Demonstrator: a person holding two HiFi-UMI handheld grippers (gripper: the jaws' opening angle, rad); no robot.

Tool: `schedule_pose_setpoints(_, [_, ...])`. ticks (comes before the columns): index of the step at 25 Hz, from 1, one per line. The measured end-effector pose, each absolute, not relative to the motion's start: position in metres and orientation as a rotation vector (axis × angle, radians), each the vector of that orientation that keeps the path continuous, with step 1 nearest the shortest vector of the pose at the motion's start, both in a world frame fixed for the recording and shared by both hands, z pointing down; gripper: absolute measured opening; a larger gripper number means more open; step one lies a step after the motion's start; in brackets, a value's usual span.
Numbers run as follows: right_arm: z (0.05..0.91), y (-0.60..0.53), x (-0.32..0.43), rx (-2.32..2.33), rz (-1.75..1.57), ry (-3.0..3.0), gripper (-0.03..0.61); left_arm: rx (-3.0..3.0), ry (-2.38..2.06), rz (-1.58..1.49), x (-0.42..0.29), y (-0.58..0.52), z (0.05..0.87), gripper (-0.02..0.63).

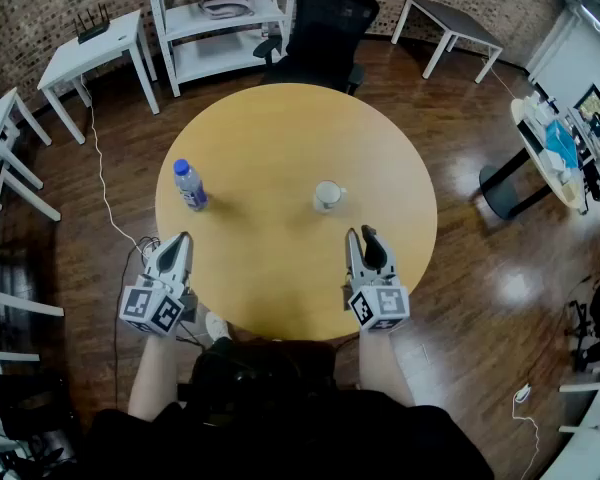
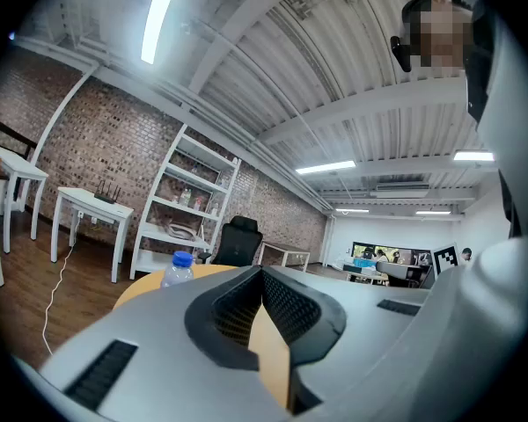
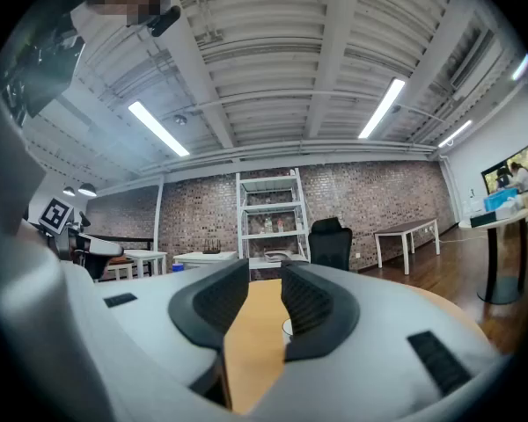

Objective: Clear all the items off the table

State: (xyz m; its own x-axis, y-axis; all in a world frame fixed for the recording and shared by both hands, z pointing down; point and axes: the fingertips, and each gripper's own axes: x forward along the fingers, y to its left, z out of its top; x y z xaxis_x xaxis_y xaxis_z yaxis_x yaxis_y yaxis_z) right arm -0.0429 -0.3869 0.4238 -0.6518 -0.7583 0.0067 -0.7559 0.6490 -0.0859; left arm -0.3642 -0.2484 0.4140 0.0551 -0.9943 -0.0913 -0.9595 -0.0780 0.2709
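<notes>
On the round wooden worktop (image 1: pixel 280 138) two items stand, well apart from each other; a clear plastic water bottle (image 1: pixel 189 185) with a blue cap is upright near the left edge, and a white mug (image 1: pixel 327 196) sits close to the middle, a little toward the right edge, its handle turned to the right. Along the near edge both tools are held level and point across the wood; the left hand-held gripper (image 1: pixel 185 236) reaches in over the near-left edge, on the near side of the bottle and clear of it, its jaws closed right up against each other with nothing caught in them; in the left gripper view the bottle's cap and shoulder (image 2: pixel 177 269) show left of the closed tips (image 2: pixel 262 271). Over the near-right part of the worktop the right hand-held gripper (image 1: pixel 360 231) lies on the near side of the mug without touching it; its jaws stand a small way apart and hold nothing; in the right gripper view bare wood fills the gap (image 3: pixel 264 271), and a sliver of the mug (image 3: pixel 287 327) shows beside the right jaw. Beyond the far edge stand a black office chair (image 1: pixel 325 23) and white open shelving (image 1: pixel 225 18) against a brick wall; a white cable (image 1: pixel 102 183) trails over the dark wooden floor off the left edge.
</notes>
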Motion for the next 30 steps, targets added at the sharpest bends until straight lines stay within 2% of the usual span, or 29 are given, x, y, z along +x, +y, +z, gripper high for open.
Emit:
schedule_pose_setpoints(6, [0.422,-0.390,-0.106,-1.219,-0.132,2.894,0.120,2.154,-2.066,-0.411,-0.416,-0.253,0.412,0.002])
schedule_pose_setpoints(7, [0.422,-0.391,-0.118,-1.202,-0.131,2.910,0.174,2.153,-2.074,-0.412,-0.425,-0.254,0.411,0.002])
schedule_pose_setpoints(8, [0.422,-0.393,-0.130,-1.184,-0.129,2.926,0.196,2.151,-2.082,-0.413,-0.435,-0.255,0.410,0.002])
schedule_pose_setpoints(14, [0.425,-0.399,-0.207,-1.053,-0.097,3.020,0.196,2.087,-2.123,-0.428,-0.488,-0.254,0.420,0.002])
schedule_pose_setpoints(23, [0.445,-0.398,-0.294,-0.950,-0.171,3.080,0.196,2.142,-2.067,-0.346,-0.522,-0.263,0.435,0.005])
schedule_pose_setpoints(24, [0.448,-0.398,-0.297,-0.958,-0.176,3.084,0.196,2.161,-2.044,-0.334,-0.521,-0.269,0.438,0.030])
schedule_pose_setpoints(26, [0.455,-0.399,-0.298,-0.988,-0.197,3.094,0.196,2.199,-1.983,-0.297,-0.514,-0.283,0.446,0.153])
schedule_pose_setpoints(28, [0.464,-0.400,-0.294,-1.033,-0.239,3.101,0.196,2.237,-1.923,-0.236,-0.505,-0.300,0.457,0.248])
schedule_pose_setpoints(30, [0.474,-0.401,-0.289,-1.082,-0.285,3.102,0.196,2.263,-1.873,-0.175,-0.498,-0.317,0.469,0.300])
